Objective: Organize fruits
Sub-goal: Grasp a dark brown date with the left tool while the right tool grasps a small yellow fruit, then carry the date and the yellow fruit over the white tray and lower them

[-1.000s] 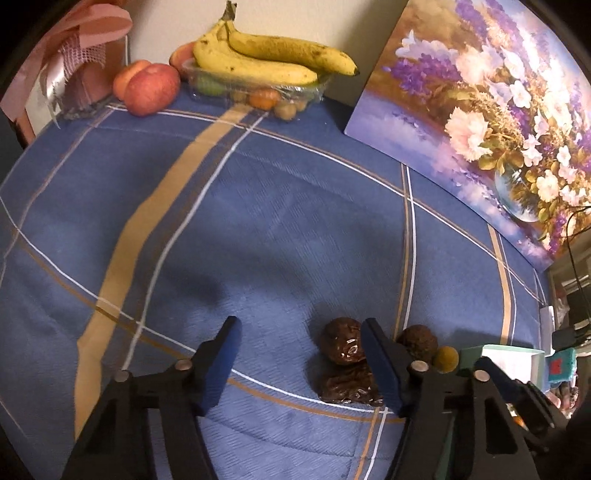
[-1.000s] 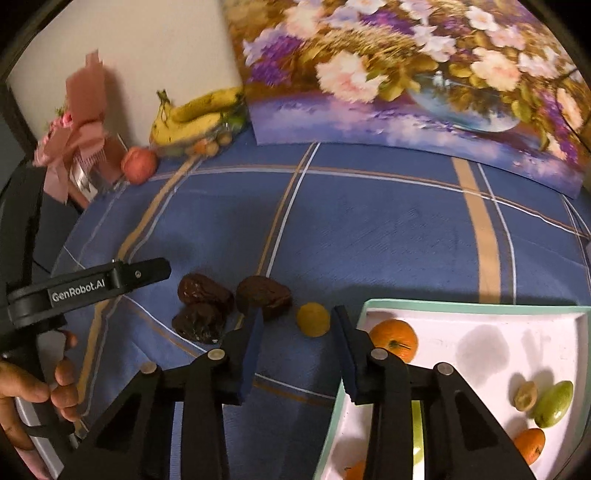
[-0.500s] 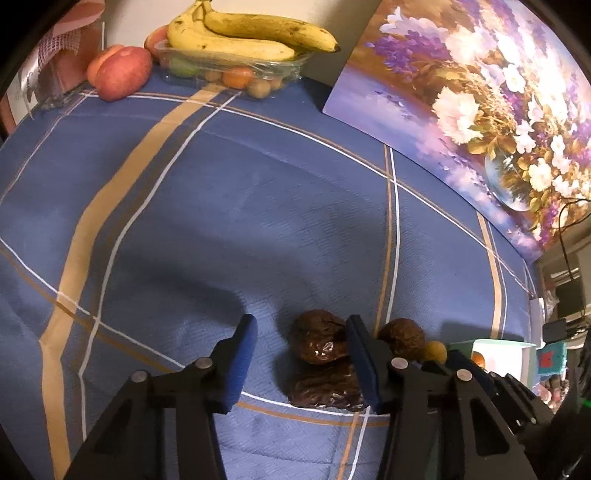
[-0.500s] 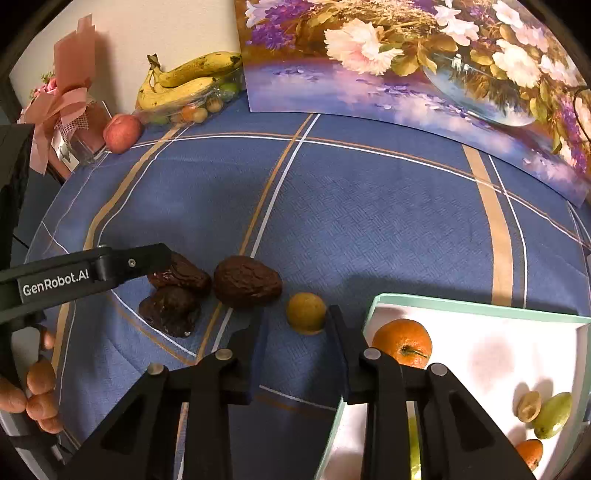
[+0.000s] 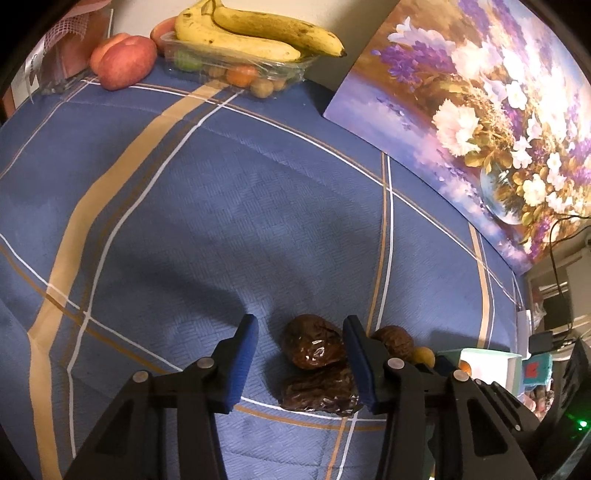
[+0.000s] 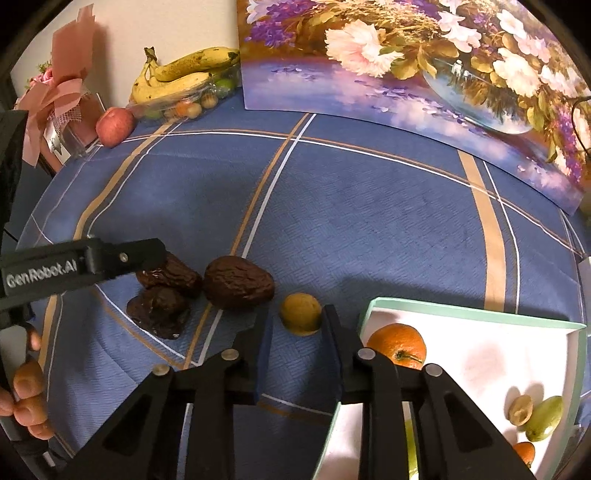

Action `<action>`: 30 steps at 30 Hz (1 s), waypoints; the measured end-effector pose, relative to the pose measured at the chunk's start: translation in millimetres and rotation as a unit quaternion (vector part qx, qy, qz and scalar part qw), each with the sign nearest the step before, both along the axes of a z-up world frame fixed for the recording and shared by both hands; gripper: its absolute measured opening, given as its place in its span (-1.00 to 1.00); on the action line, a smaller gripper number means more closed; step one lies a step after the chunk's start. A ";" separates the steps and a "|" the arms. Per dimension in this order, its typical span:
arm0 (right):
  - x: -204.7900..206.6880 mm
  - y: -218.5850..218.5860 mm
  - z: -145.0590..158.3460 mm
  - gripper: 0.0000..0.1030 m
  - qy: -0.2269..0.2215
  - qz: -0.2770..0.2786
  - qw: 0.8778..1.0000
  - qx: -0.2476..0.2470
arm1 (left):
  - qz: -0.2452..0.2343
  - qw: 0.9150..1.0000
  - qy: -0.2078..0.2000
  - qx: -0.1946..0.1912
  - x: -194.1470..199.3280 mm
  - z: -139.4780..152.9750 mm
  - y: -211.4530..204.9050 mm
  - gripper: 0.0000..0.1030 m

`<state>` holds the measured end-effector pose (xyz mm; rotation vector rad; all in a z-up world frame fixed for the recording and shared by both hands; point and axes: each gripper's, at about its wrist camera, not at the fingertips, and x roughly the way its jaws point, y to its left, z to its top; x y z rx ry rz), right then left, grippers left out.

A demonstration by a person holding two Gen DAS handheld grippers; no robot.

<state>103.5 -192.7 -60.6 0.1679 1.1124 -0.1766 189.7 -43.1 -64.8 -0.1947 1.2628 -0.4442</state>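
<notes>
Three dark wrinkled dried fruits lie together on the blue checked cloth. My left gripper [image 5: 300,328] is open, its jaws on either side of the nearest-left one [image 5: 313,347], with a second [image 5: 319,392] just below and the third [image 5: 393,341] beyond the right finger. In the right wrist view they show as a cluster [image 6: 168,277], [image 6: 159,309], [image 6: 238,282]. My right gripper [image 6: 295,319] is open around a small yellow round fruit [image 6: 300,314], not closed on it. A white tray with a mint rim [image 6: 476,314] holds an orange [image 6: 398,344] and small green fruits.
At the far edge stand bananas [image 5: 255,35] on a clear plastic box of small fruits [image 5: 236,72], a peach [image 5: 123,61] and a pink gift box [image 6: 62,107]. A flower painting [image 6: 406,62] leans against the wall. The left gripper's arm [image 6: 81,264] crosses the right view.
Both grippers have moved forward and lower. The left jaws now flank a dried fruit and have narrowed. The right jaws have come up around the yellow fruit.
</notes>
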 end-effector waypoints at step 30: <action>-15.9 -3.9 11.5 -0.59 -0.031 -0.018 0.999 0.026 | 0.030 0.998 -0.049 -0.031 -7.9 34.3 21.6 -0.24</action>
